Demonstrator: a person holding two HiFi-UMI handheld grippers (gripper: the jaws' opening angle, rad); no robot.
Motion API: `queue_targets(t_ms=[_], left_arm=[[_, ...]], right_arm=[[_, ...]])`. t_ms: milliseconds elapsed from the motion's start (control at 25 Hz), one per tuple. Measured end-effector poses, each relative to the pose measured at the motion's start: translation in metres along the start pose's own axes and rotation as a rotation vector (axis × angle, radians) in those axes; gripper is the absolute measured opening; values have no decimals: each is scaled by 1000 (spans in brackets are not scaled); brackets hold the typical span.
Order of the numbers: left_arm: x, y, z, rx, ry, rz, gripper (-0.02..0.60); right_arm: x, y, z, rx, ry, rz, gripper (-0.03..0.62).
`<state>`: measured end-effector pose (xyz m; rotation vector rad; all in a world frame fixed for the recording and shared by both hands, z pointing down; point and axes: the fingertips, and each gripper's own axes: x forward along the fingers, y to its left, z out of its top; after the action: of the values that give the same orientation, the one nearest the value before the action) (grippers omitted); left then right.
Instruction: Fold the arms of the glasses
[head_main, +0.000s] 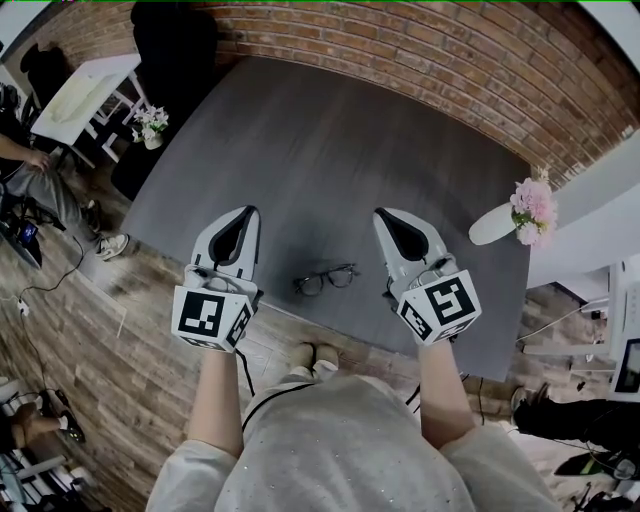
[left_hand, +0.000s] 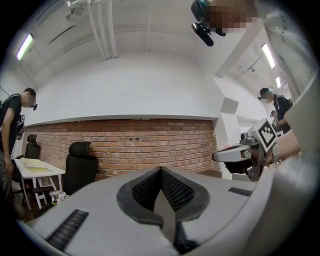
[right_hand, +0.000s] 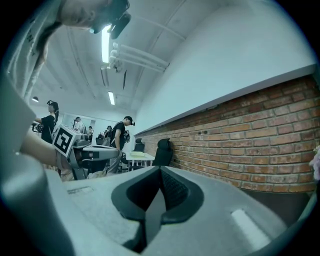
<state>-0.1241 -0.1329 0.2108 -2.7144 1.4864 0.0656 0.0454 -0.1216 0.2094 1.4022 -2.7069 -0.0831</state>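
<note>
Grey table (head_main: 300, 150) bears the glasses (head_main: 325, 280); whether their arms lie folded is too small to tell. Flanking the glasses, left gripper (head_main: 249, 212) and right gripper (head_main: 383, 214) are both closed, empty

A red brick wall (head_main: 430, 60) was seen behind the grey surface (head_main: 300, 150). A wood-plank floor (head_main: 70, 350), a black chair (left_hand: 80, 167) and a white desk (left_hand: 37, 172) were lit by ceiling strip lights (right_hand: 106, 45).

Left hand-held gripper (head_main: 249, 213) and right hand-held gripper (head_main: 382, 215) point level, closed.
</note>
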Motion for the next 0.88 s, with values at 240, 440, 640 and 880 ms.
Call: queue_targets(t_ms=[240, 440, 640, 880], left_arm=[[1, -1, -8, -9, 13, 0, -2], [1, 0, -13, -13, 23, 1, -2], [2, -2, -16, -24, 32, 4, -2], [4, -4, -21, -24, 39, -6, -2]], right_arm=[[2, -1, -7, 4, 12, 1, 0], [3, -1, -11, 2, 22, 9, 0], [1, -1, -15, 5, 31, 11, 0], [0, -2, -20, 9, 43, 9, 0]])
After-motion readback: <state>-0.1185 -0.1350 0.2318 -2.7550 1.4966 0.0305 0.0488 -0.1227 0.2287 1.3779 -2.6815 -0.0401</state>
